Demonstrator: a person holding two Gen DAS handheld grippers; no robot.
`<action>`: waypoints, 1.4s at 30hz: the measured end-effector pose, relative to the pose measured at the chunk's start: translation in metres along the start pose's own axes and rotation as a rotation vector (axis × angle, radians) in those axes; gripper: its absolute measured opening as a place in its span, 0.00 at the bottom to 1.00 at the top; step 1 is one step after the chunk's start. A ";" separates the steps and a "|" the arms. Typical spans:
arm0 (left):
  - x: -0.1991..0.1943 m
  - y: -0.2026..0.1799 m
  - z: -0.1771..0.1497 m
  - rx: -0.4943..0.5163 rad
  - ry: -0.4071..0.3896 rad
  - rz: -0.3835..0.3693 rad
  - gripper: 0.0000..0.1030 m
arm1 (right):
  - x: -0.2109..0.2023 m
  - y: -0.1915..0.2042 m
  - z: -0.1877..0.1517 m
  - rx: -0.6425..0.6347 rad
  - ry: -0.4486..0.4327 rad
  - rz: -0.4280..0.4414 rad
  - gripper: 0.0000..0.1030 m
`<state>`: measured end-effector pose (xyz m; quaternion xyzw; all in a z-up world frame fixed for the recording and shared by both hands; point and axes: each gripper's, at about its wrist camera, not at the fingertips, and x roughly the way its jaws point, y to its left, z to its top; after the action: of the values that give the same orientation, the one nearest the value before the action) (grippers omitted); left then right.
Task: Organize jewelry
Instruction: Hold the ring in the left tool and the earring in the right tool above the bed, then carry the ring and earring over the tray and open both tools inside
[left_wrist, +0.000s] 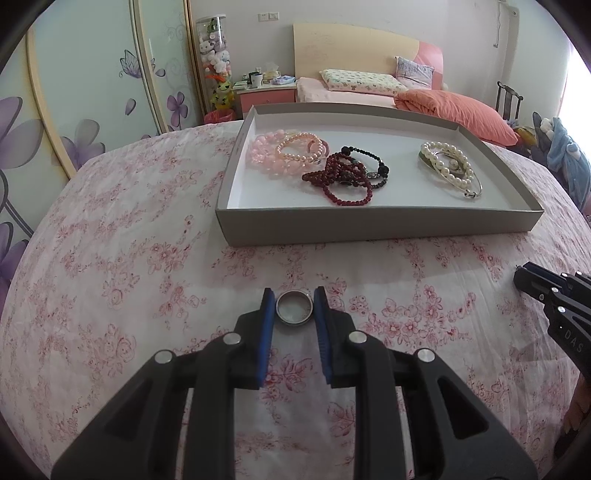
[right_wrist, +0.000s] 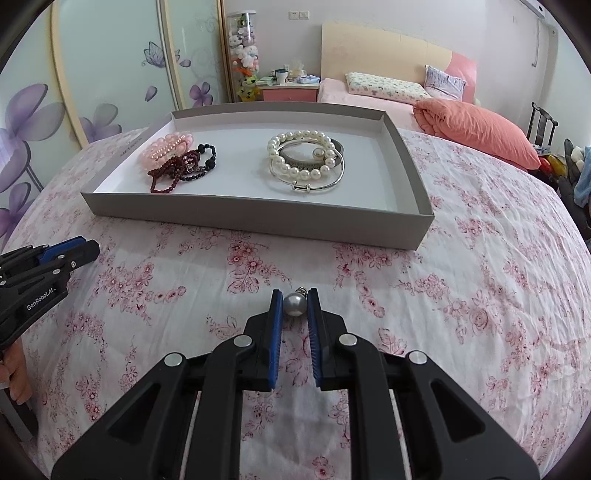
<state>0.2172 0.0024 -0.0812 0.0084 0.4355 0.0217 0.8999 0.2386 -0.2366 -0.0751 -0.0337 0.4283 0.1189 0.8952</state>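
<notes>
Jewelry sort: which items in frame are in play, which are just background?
In play:
- metal ring held by left gripper
- pearl earring held by right gripper
- grey tray
- pink bracelets
- dark red beads
- pearl bracelet
- silver bangle

Background:
- floral bedspread
- orange pillow
- plush toys
- nightstand

Bracelets (left_wrist: 343, 173) in tray (left_wrist: 369, 225), on bedspread (left_wrist: 129, 258).

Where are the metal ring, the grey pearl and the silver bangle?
metal ring (left_wrist: 294, 307), left wrist view, its band's front edge.
grey pearl (right_wrist: 294, 305), right wrist view, centre of the bead.
silver bangle (right_wrist: 325, 184), right wrist view, its near rim.
</notes>
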 end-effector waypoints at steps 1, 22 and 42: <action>0.000 0.000 -0.001 -0.001 0.000 -0.001 0.22 | 0.001 0.000 0.000 -0.001 0.000 -0.001 0.14; 0.000 0.000 -0.001 -0.002 0.001 -0.002 0.22 | 0.001 0.000 0.002 0.004 0.002 0.005 0.14; 0.000 0.000 0.000 -0.003 -0.001 -0.018 0.22 | 0.003 0.006 0.005 -0.015 0.000 -0.025 0.14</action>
<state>0.2171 0.0028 -0.0813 0.0033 0.4353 0.0144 0.9002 0.2424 -0.2297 -0.0743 -0.0458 0.4271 0.1109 0.8962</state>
